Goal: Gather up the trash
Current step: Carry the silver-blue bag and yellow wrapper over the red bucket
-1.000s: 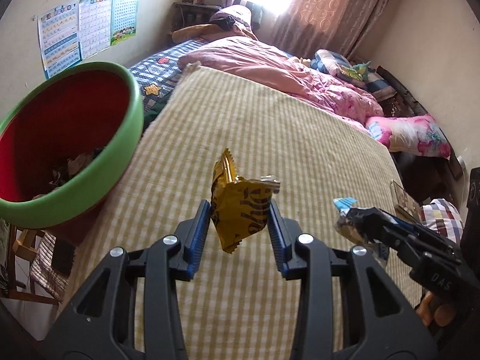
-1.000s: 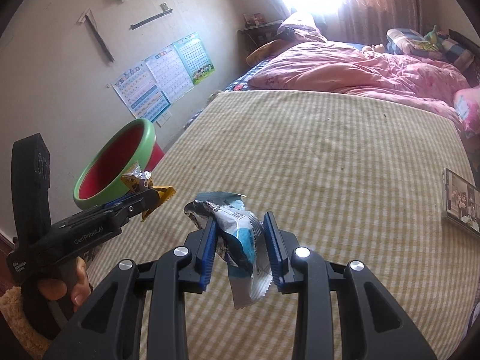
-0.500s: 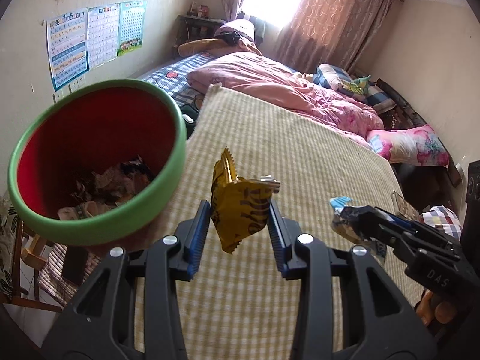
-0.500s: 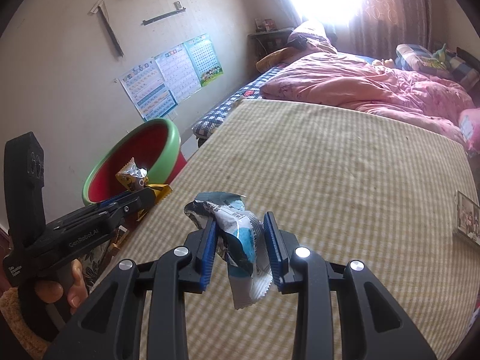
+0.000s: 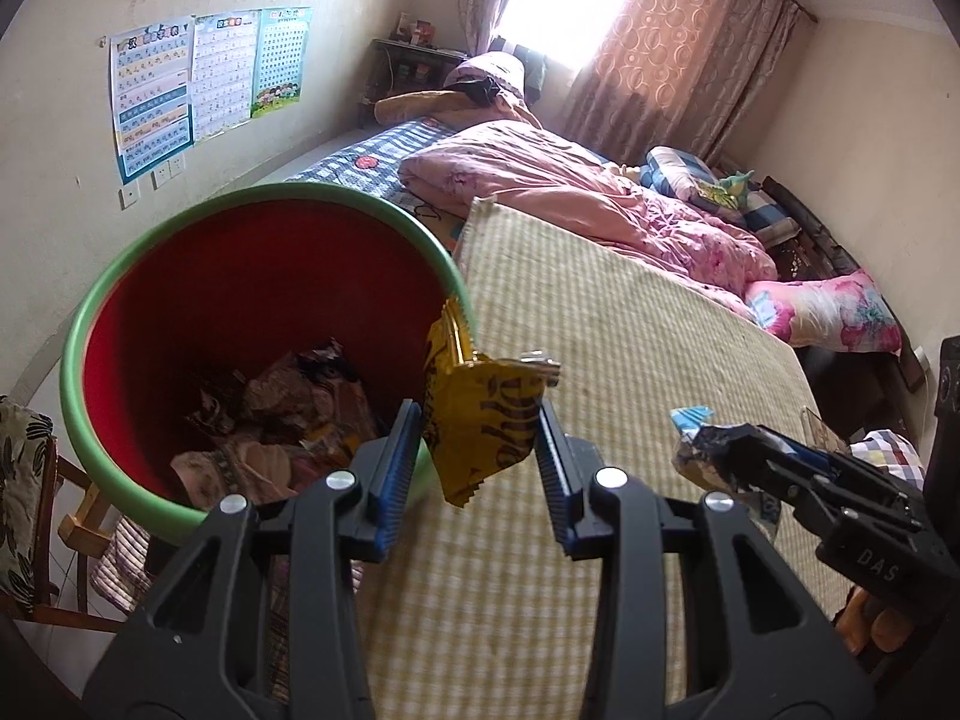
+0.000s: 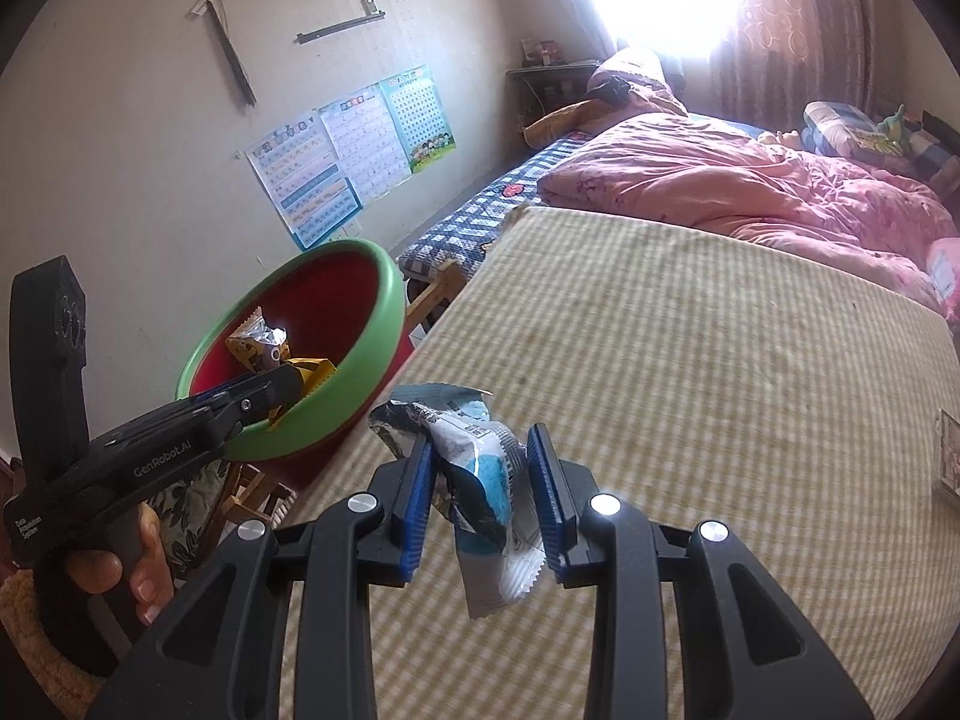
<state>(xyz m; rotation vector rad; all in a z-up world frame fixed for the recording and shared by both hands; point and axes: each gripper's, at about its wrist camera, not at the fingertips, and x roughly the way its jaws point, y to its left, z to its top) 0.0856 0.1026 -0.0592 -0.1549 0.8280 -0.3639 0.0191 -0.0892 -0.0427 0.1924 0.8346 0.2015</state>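
Black plastic tongs [image 6: 480,489] with blue ribbed pads [image 6: 417,495], silver screws, white "GenRobot.AI" lettering.

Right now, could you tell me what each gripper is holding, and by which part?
Left gripper pinches a yellow wrapper across its middle; right gripper pinches a blue-and-silver wrapper mid-body.

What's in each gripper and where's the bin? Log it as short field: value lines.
left gripper: shut on yellow wrapper, held at the near rim of the bin
right gripper: shut on blue and silver wrapper, held over the bed
bin: red inside, green rim, beside the bed, already holds crumpled wrappers
bed: yellow checked cover, pink quilt at the far end
trash still to drop: both wrappers
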